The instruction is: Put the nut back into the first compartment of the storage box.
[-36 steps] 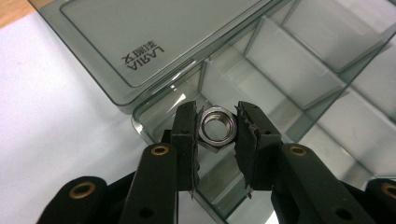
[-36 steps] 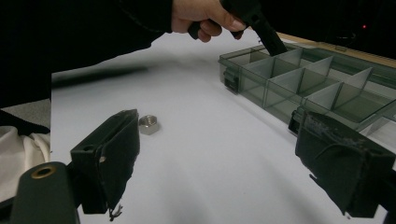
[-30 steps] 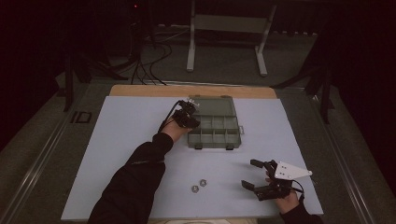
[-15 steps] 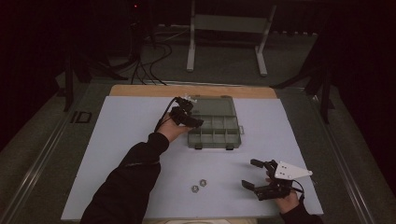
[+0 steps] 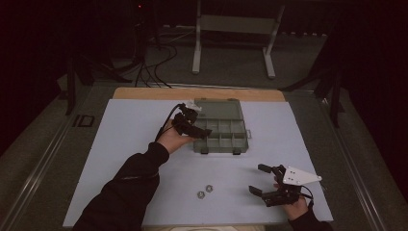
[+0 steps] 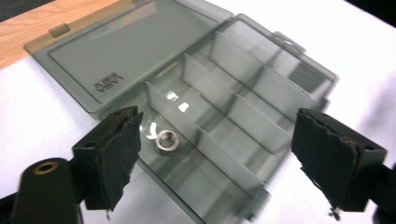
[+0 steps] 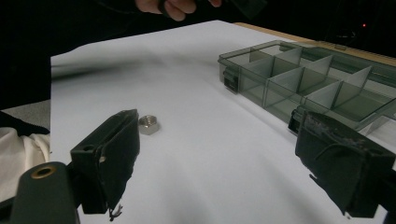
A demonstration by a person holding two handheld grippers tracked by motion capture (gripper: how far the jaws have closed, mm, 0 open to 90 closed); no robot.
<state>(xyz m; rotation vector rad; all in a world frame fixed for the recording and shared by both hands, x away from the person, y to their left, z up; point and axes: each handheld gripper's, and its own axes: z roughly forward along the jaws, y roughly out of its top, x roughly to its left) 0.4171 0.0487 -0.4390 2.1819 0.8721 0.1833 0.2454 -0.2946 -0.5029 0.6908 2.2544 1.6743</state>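
Left claw (opened) lifted off nut.

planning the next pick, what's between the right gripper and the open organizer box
In the high view, bare white sheet lies between the right gripper and the organizer box; the two nuts lie off to the side.

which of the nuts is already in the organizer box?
The nut lying in a corner compartment of the open box, just below the open left gripper. The other two nuts lie loose on the white mat in front of the box.
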